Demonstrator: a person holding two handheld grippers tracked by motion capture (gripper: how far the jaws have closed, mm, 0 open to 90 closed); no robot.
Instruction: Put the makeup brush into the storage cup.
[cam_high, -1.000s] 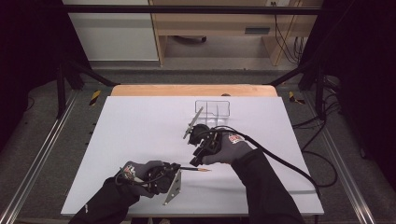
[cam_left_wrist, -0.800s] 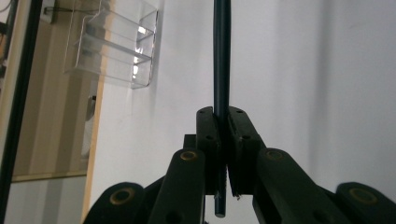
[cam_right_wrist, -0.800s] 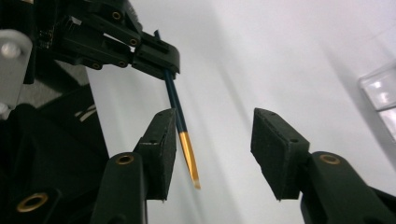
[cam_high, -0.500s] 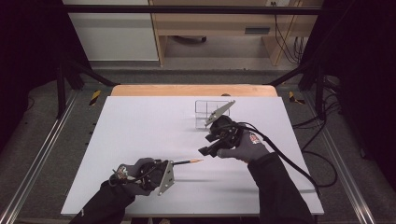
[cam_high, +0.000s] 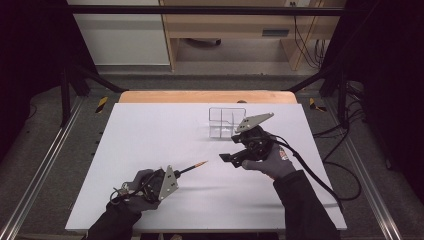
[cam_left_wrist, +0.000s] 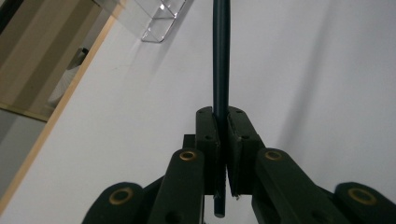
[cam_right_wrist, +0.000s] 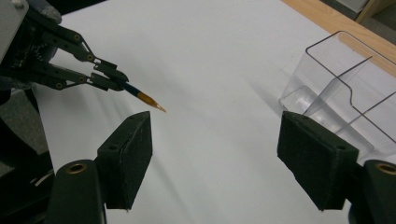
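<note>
- Pinching a slim paintbrush (cam_high: 192, 167) near its tail end, your left gripper (cam_high: 176, 173) sits in the lower left of the high view, low over the white table (cam_high: 150, 135).
- Seen along the left gripper's own jaws, the brush handle (cam_left_wrist: 221, 56) is a dark blue-green round rod, smooth and straight; it runs up from between the two pressed-together black pads to the top edge of the frame, and a short stub sticks out below them.
- At the far end, in the right gripper view, the handle gives way to a small amber-orange tip (cam_right_wrist: 150, 101) that tapers to a fine point, held clear above the table in the left half of the frame.
- Your right gripper (cam_high: 226, 158), right of centre in the high view, has its jaws spread wide with nothing between them; the brush tip lies near the left-hand pad (cam_right_wrist: 128, 156) in its own view, not touching it.
- Behind your right hand (cam_high: 272, 162), toward the upper middle of the high view, stands a clear plastic holder (cam_high: 226, 121) with a divider splitting it into compartments; in the right gripper view it fills the upper right corner (cam_right_wrist: 336, 88).
</note>
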